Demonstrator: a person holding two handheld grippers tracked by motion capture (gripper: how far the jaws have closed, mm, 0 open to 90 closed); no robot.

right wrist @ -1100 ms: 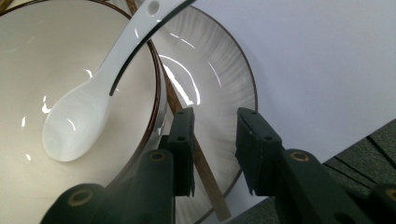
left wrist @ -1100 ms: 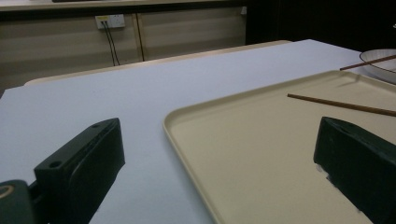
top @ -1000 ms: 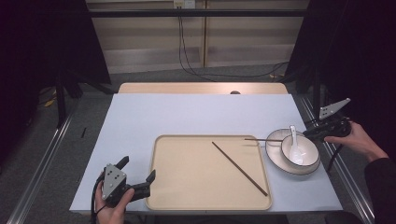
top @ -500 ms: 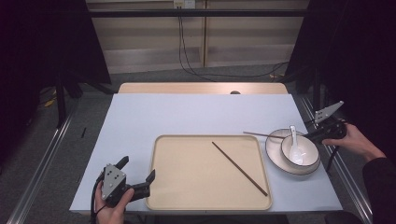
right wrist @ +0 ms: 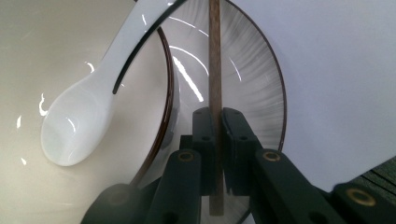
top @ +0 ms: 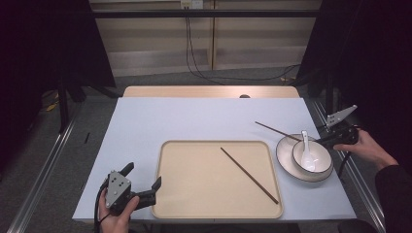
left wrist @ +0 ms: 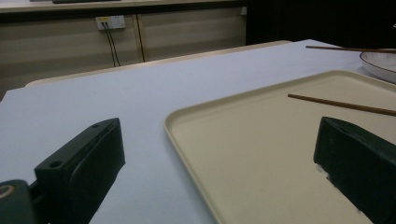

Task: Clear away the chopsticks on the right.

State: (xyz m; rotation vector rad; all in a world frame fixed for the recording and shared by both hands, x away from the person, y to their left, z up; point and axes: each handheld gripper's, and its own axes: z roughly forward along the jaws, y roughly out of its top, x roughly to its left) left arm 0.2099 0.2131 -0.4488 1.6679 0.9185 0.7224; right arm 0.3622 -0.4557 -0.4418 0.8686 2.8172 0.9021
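A beige tray [top: 194, 194] lies in the middle of the table with one brown chopstick [top: 248, 174] slanting across it. A second chopstick [top: 277, 130] sticks out leftward over the plate [top: 283, 156]. My right gripper [top: 324, 141] is shut on its near end, its jaws having just closed on it. In the right gripper view the pads [right wrist: 236, 140] pinch that chopstick [right wrist: 215, 56] above the plate [right wrist: 257, 88]. A white spoon [top: 306, 154] rests in the bowl [top: 320, 167]. My left gripper [top: 143, 175] stands open at the tray's near left corner, holding nothing.
The blue-grey table cover [top: 204, 116] stretches behind the tray. The left gripper view has the tray's rim [left wrist: 187, 140] between the jaws and the loose chopstick [left wrist: 341, 105] beyond. Dark stands and cables are behind the table's far edge.
The right gripper has closed on the chopstick by the plate, and the stick's far end has swung up and away from the plate's rim. The left hand has stayed put.
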